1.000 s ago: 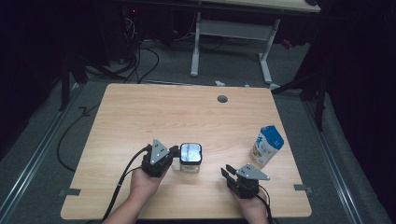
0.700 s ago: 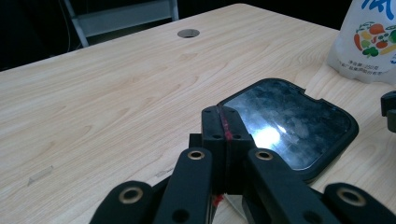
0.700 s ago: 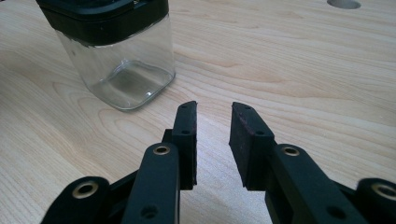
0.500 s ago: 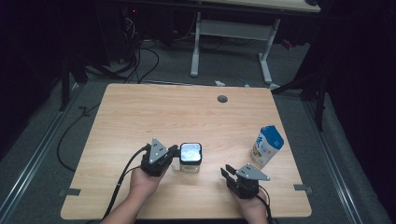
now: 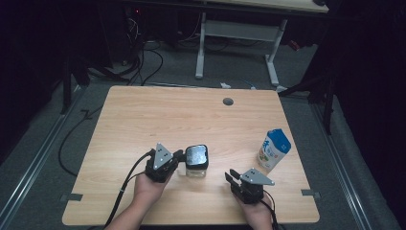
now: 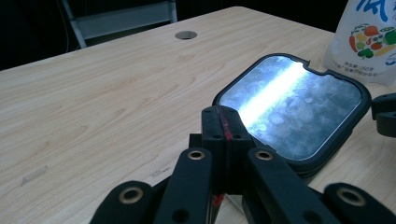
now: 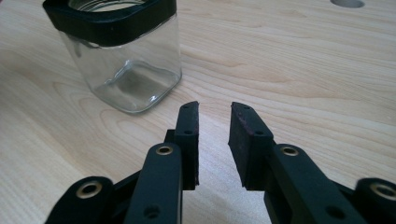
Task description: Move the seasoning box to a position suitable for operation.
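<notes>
Square glass jar with black-rimmed lid stands upright on the desk, near its front edge. Left gripper sits at the jar's left side, jaws pressed together, tips at the lid's rim; whether anything is pinched between them cannot be told. Right gripper lies to the jar's right and slightly nearer the person, apart from it, jaws narrowly parted, empty, and just been closing. Seen along the right gripper, the jar is ahead and off to its left. Left hand nearer. 1 milk carton stands further right of the jar
</notes>
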